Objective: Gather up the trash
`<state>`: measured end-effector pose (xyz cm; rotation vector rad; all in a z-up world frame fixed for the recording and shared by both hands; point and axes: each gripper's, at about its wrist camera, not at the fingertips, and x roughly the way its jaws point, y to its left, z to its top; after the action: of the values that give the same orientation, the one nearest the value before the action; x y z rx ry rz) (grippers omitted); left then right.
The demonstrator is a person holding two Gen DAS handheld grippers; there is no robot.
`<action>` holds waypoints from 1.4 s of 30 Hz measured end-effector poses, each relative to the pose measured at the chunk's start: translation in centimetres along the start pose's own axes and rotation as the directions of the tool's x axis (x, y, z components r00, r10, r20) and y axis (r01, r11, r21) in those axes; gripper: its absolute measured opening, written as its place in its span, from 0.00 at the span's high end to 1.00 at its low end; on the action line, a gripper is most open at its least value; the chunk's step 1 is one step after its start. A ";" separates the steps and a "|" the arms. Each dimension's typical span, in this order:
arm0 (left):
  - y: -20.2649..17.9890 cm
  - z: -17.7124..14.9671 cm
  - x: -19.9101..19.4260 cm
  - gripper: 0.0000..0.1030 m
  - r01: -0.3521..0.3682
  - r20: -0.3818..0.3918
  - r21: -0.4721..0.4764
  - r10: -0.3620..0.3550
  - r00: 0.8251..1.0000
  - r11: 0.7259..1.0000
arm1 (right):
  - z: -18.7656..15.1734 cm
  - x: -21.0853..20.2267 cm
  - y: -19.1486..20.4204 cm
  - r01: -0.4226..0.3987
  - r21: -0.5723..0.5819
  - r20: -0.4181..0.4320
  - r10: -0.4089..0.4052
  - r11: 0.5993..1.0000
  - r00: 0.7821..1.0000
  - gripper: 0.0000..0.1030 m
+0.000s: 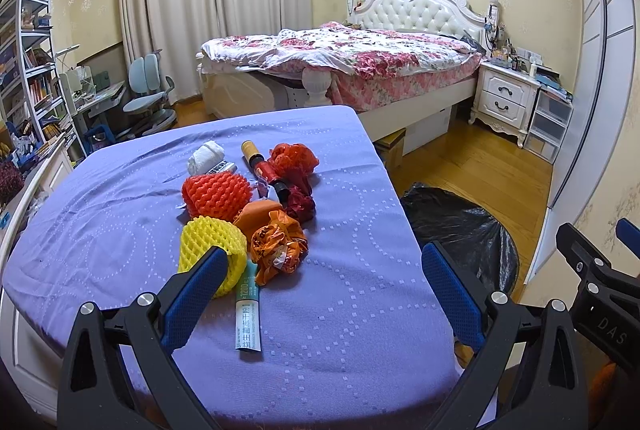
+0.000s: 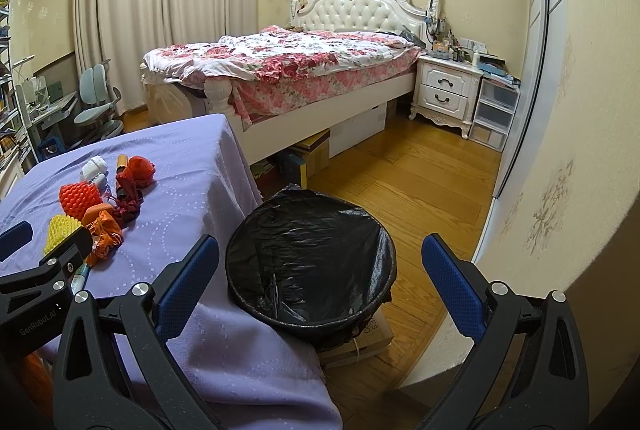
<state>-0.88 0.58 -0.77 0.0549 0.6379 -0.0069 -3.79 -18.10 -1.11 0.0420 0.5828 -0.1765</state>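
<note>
The left hand-held gripper (image 1: 320, 286) hovers wide and empty over the purple-covered bench (image 1: 340, 310); the right hand-held gripper (image 2: 320, 278) (also spread, empty) hangs above the black-lined bin (image 2: 312, 262). Two foam nets, one yellow (image 1: 212, 254), one orange (image 1: 216, 195), lie among crumpled wrappers ahead, in a bedroom.

Readable on the long green-and-white paper sachet (image 1: 247, 314) lying on the lilac-clothed bench (image 1: 340, 310): "1200" near its top, then a column of Chinese characters, roughly "益生菌冻干粉". Printed in pale letters on the black body of the right tool (image 1: 610, 326): "DAS". Printed on the black body of the left tool (image 2: 38, 324): "GenRobot.AI". Partly hidden letters "ES" on the flat cardboard box (image 2: 374, 336) under the bin.
</note>
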 end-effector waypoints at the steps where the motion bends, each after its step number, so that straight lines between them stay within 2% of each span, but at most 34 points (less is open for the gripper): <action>1: 0.0 0.0 0.0 0.06 0.000 0.000 0.000 0.000 1.000 1.000 | 0.0 0.0 0.0 0.000 0.000 0.000 0.000 1.000 1.000 0.04; 25: 0.1 -1.2 0.3 0.06 0.021 -0.018 0.001 -0.021 1.000 1.000 | -0.2 0.0 -0.1 -0.003 0.002 -0.005 0.003 1.000 1.000 0.04; 30: 0.3 -1.3 0.4 0.06 0.024 -0.025 0.002 -0.023 0.999 1.000 | -1.4 0.1 0.6 -0.009 -0.005 -0.014 0.009 1.000 1.000 0.04; 36: 1.3 -1.1 0.5 0.06 0.003 -0.039 0.004 -0.003 0.999 1.000 | -1.8 0.7 1.7 -0.028 -0.013 -0.029 0.028 1.000 0.999 0.04; 42: 4.0 -1.1 1.4 0.06 -0.040 -0.097 -0.029 0.037 0.995 0.999 | -1.8 1.1 2.9 -0.053 -0.039 -0.050 0.051 0.998 0.997 0.04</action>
<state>-0.32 4.61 -2.28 0.0381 0.7330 0.0427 -3.34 -15.23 -3.26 0.0223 0.6335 -0.1138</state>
